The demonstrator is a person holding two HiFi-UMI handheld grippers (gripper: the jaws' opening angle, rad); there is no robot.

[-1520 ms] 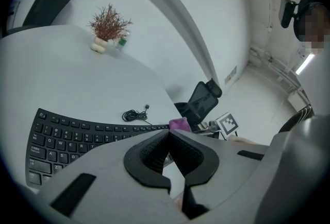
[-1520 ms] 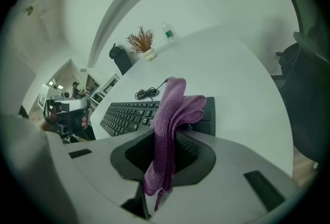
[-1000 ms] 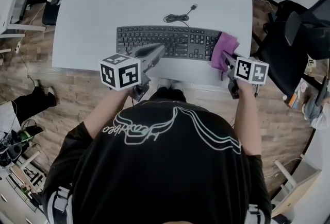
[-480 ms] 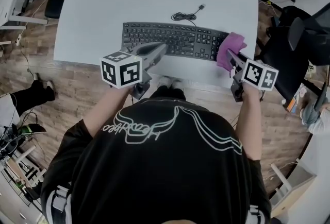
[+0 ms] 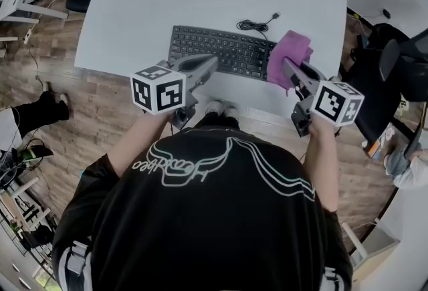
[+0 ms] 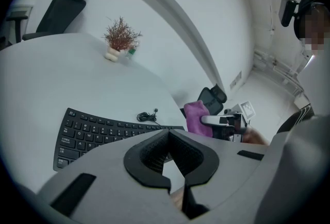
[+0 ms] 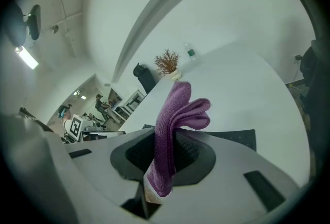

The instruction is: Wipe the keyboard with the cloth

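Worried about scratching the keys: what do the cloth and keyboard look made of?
The cloth looks like soft purple fabric, probably microfibre: fuzzy surface, floppy folds. The keyboard is likely matte black plastic: dull keys, no glare.

Black keyboard (image 5: 214, 47) flat, purple cloth (image 5: 287, 55) bunched

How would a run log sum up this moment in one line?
left gripper: jaws shut, empty | right gripper: jaws shut on cloth | cloth: over keyboard right end, contact unclear
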